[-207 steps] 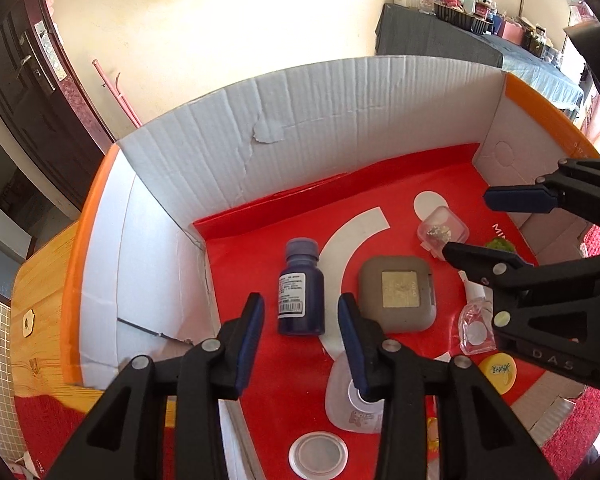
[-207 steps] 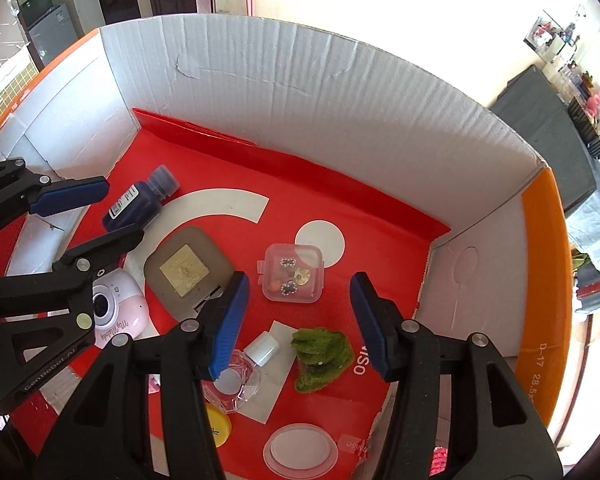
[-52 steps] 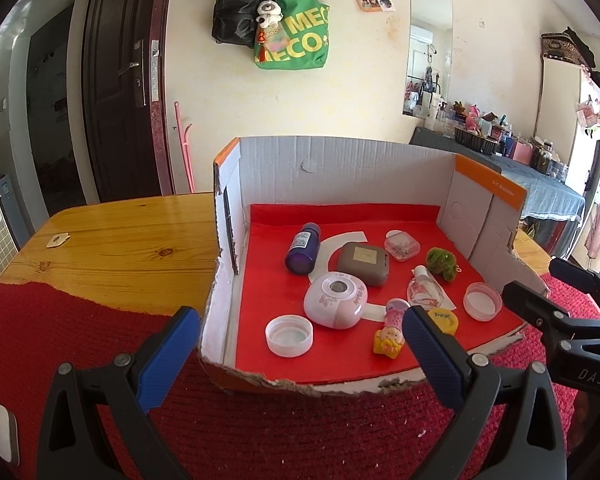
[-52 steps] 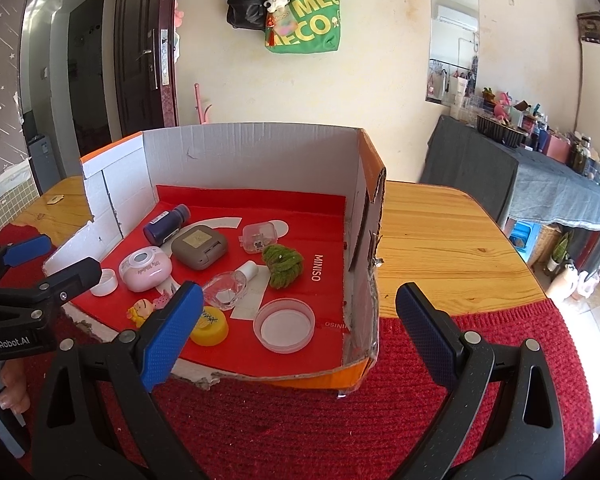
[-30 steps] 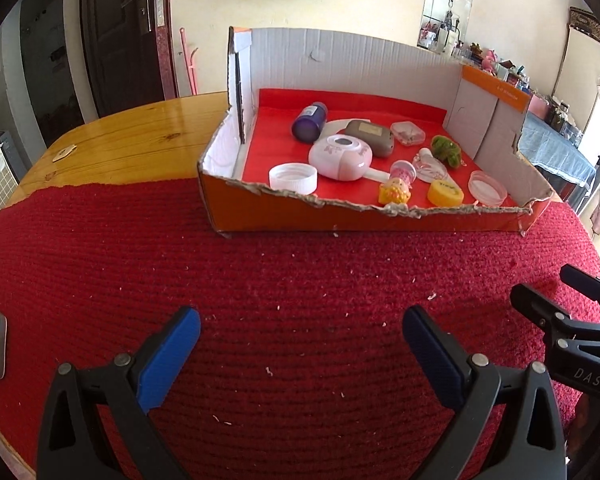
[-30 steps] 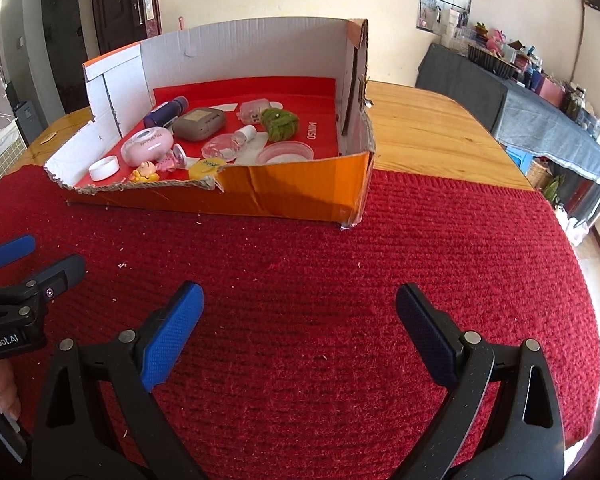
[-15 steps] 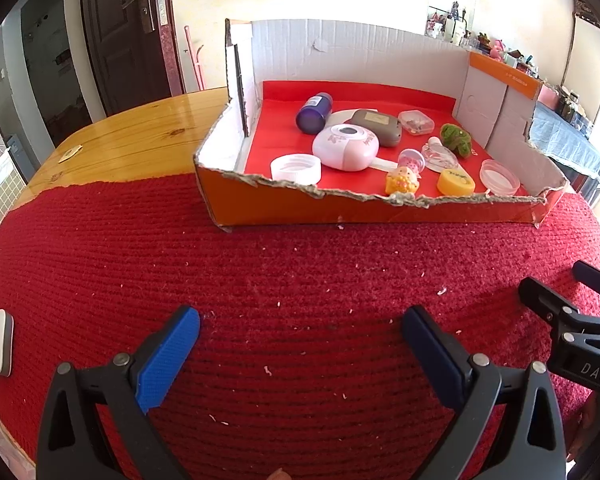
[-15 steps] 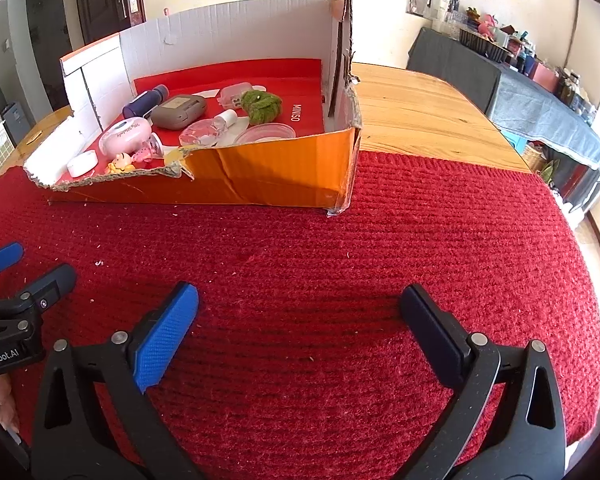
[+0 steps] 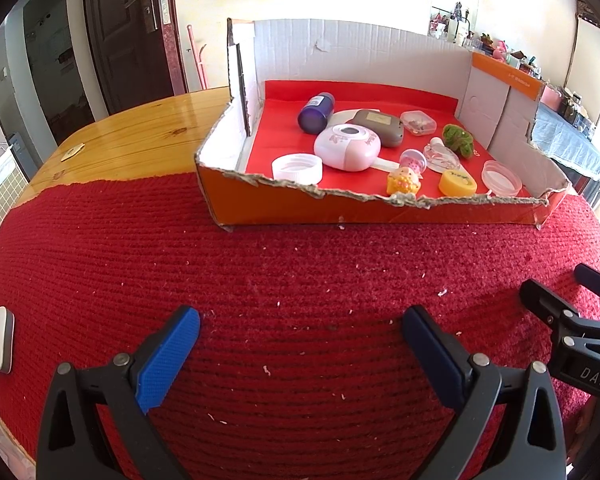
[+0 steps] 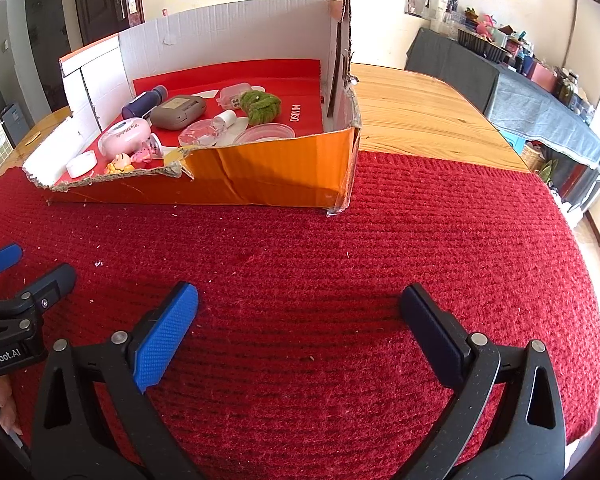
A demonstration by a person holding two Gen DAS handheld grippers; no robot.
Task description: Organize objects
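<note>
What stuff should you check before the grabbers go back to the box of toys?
1. Left gripper jaws wide apart, holding nothing: ok.
2. Right gripper jaws wide apart, holding nothing: ok.
3. Red knitted mat between the grippers and the cardboard box free of obstacles, only small crumbs: ok.
4. Torn front wall of the box low enough to reach over: ok on its left part; the right part stands taller.
5. Things inside lie apart enough to grab one: not ok for the pink round case, which touches the grey case.
6. Box fixed to the mat: cannot tell.
</note>
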